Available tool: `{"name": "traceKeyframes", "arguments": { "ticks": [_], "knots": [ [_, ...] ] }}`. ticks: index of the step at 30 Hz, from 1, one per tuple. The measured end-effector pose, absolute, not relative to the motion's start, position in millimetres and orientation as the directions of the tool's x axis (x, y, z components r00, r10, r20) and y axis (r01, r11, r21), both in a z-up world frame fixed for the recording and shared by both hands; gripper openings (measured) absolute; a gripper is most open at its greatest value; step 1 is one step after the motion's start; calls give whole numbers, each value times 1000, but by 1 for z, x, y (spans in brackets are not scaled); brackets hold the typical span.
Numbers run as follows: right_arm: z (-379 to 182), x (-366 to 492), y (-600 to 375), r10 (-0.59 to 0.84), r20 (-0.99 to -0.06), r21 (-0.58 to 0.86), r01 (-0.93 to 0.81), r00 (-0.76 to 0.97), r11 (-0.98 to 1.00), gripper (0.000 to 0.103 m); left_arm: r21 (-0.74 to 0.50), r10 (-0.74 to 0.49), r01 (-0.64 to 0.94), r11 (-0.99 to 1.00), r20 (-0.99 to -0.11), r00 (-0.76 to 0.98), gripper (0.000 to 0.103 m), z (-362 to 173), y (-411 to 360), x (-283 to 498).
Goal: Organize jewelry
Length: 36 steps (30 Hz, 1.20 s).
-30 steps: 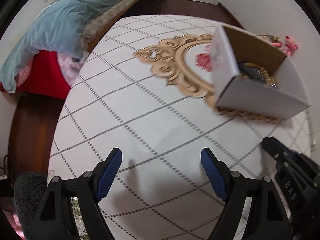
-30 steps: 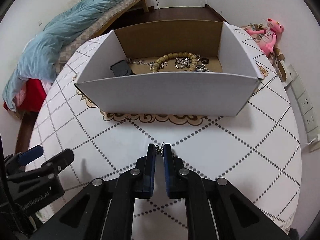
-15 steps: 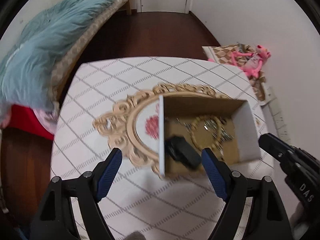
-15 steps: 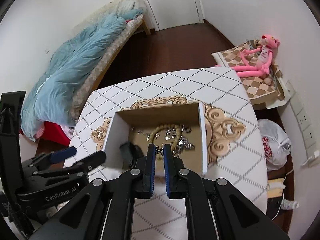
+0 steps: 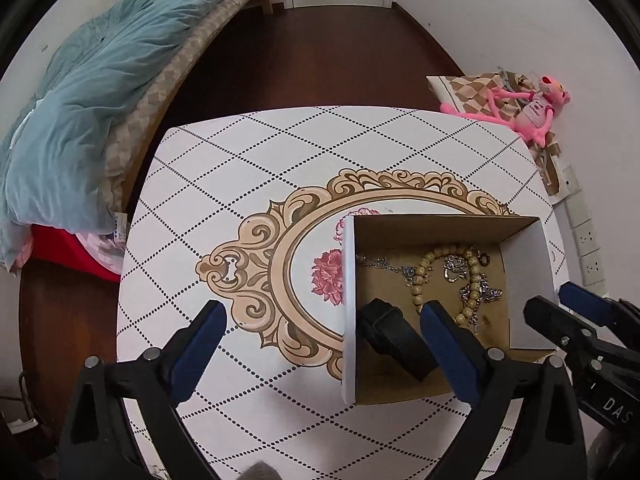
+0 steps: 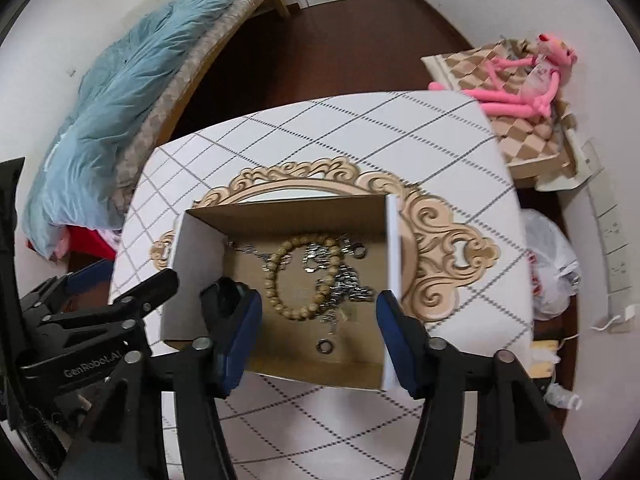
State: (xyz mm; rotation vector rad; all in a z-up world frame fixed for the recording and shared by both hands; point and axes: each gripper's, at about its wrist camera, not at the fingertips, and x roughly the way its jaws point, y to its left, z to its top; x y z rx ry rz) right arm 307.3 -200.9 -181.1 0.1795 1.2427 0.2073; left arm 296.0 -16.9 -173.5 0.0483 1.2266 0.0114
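Observation:
An open cardboard box point(image 5: 350, 300) point(image 6: 394, 264) stands on the patterned table point(image 5: 224, 184) point(image 6: 448, 148). Inside lie a wooden bead bracelet point(image 6: 304, 276) point(image 5: 424, 276), silver chains point(image 6: 344, 276) point(image 5: 460, 272), a dark ring point(image 6: 359, 251), a small metal ring point(image 6: 325, 346) and a black object point(image 5: 394, 338) point(image 6: 224, 292). My right gripper point(image 6: 318, 332) is open, high above the box. My left gripper point(image 5: 320, 344) is open above the box's left wall. Each gripper shows in the other's view, the left point(image 6: 120, 304) and the right point(image 5: 568, 316).
A bed with a blue quilt point(image 5: 88, 92) point(image 6: 132, 96) lies left of the table. A pink plush toy point(image 5: 532, 104) point(image 6: 524, 80) sits on a checked cushion at the right wall. A white plastic bag point(image 6: 552, 264) and wall sockets point(image 5: 588, 240) are at the right.
Both grippers rose high above the table and now look down into the box. My right gripper was shut on a small metal piece; it has opened, and a small ring lies in the box.

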Motion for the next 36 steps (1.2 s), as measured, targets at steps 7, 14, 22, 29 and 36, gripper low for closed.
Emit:
{"name": "traceKeyframes", "arguments": {
  "ticks": [7,14,22,29,36],
  "knots": [
    [-174,298,-210,80,-942,81,-10,327,997,85,75,67,10,997,-932,356,99,-167,-20,285],
    [-175,280,-223,4,-948,16,34,319,999,96,75,71,-4,997,-930,360,99,-160,-21,268],
    [-135,252,-225,-40,-921,-20,55,388,998,100,53,56,-18,998,-903,425,99,-118,-24,241],
    [-70,210,-220,-59,-866,-37,55,497,998,100,47,49,-16,999,-844,534,99,-56,-27,197],
    [-12,159,-219,-66,-811,-35,64,581,997,102,23,26,-14,1000,-785,618,99,-3,-24,151]
  ]
}}
